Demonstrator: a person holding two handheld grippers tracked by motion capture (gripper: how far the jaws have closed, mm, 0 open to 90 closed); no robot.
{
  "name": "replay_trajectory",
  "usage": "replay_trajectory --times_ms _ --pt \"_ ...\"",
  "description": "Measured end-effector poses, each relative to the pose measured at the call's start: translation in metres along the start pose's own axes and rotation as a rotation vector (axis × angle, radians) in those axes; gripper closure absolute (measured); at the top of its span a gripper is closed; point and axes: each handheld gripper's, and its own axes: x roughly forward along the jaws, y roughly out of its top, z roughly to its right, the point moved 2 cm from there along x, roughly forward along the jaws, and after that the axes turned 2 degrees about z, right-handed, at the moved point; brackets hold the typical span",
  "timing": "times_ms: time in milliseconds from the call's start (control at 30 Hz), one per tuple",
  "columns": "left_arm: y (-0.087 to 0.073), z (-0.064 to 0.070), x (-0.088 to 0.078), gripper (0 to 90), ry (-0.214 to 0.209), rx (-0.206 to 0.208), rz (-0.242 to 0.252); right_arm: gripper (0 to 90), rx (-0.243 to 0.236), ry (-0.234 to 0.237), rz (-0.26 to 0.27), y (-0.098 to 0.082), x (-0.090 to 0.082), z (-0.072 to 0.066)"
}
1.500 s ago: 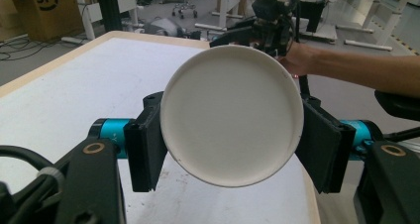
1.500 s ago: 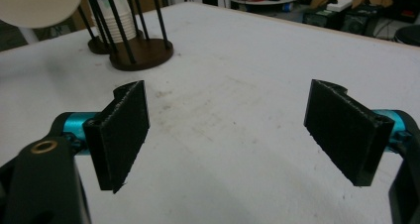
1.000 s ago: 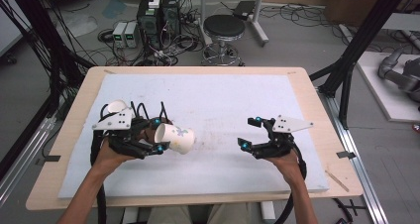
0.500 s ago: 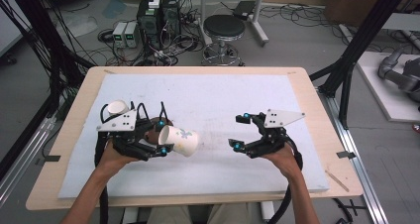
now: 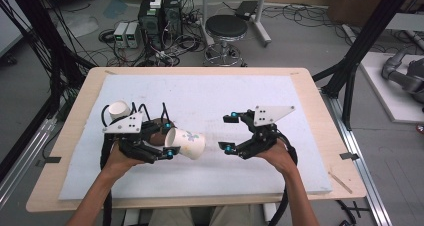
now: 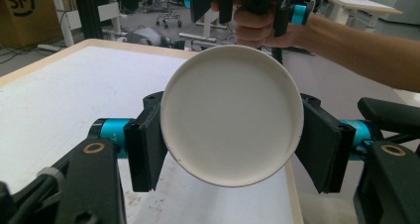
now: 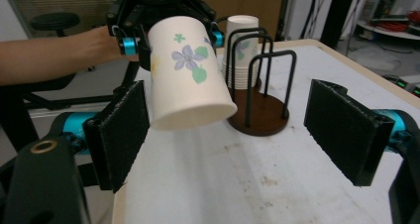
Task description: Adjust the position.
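In the high view, the left gripper (image 5: 167,138) sits in the lower left part of the frame and is clamped on a paper cup (image 5: 185,143). The cup lies on its side in the air, with its open mouth toward the gripper and its bottom pointing to the right. It is white with little flowers on it.

The right gripper (image 5: 230,132) is in the middle right of the frame. Its jaws are wide apart and hold nothing. It is near the cup but not touching it.

Behind the left gripper, a stack of paper cups (image 5: 119,109) stands in a dark wire cup holder (image 5: 150,117), left of the middle.

Both sit on a white mat (image 5: 210,93) that covers the wooden table (image 5: 320,121).

In the left gripper view, the round white inside of the cup fills the middle, with a black pad (image 6: 143,152) pressing on each side.

In the right gripper view, the flowered cup is at the upper left, and the cup holder stands on its brown round base in the upper middle.
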Motion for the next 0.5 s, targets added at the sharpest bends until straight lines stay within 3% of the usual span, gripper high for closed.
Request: replay_trajectory --times_ms 500 --pt "0.0 0.0 0.007 35.1 -0.017 -0.001 0.008 17.9 -0.015 0.122 -0.013 0.014 0.031 0.0"
